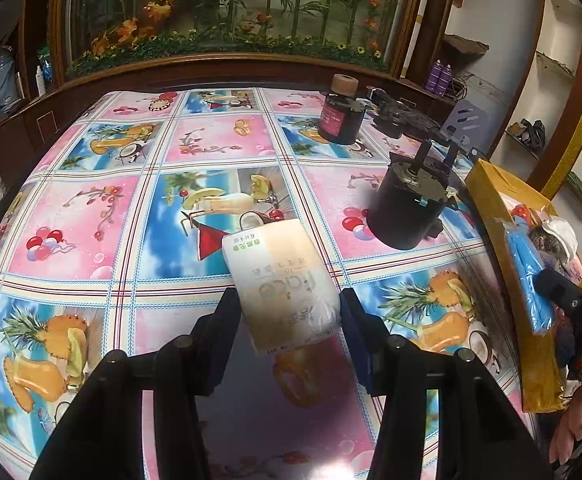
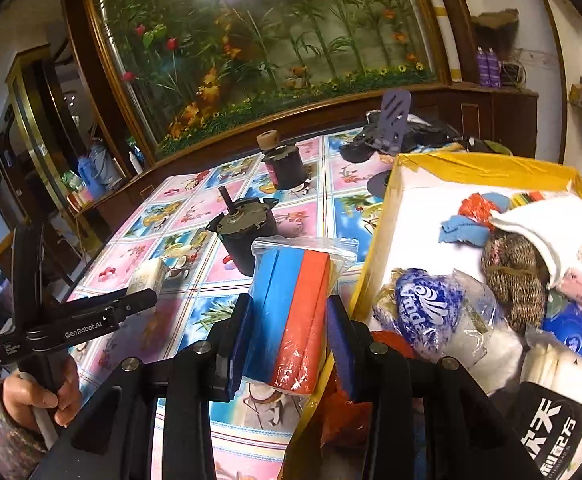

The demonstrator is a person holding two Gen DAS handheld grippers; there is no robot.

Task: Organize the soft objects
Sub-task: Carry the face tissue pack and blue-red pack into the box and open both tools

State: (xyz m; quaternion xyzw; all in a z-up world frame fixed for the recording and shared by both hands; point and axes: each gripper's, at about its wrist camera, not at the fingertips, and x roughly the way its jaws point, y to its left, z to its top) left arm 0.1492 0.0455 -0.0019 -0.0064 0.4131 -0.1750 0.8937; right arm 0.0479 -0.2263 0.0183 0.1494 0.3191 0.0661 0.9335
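On table (image 1: 91, 200) with fruit-print cloth, backed by a big planted glass tank (image 1: 227, 12). Yellow cardboard box (image 2: 487, 168) sits at the table's right side, packed with soft stuff: white cloth (image 2: 551, 220), knitted brownish bundle (image 2: 515, 276), blue-print plastic pack (image 2: 427, 308), blue rag (image 2: 463, 228). Black motor (image 1: 409, 208) with a shaft stands mid-table, between the tissue and the box; dark jar (image 1: 339, 116) with a cork-like top stands farther back, well apart. Dark clutter lies behind the jar, too blurred to name.

Left gripper (image 1: 287, 308) clenched on tissue pack (image 1: 283, 284), both fingers pressing its sides, pack tilted just above the cloth. Right gripper (image 2: 287, 320) grasping bagged sponges (image 2: 291, 312), blue and red blocks in a clear zip bag, held upright just beside the box's left wall, not inside.

Right wrist view alone shows the box contents and the hand (image 2: 39, 396) holding the left tool. Left wrist view shows only the box's outer edge, plus the blue side of the sponges.
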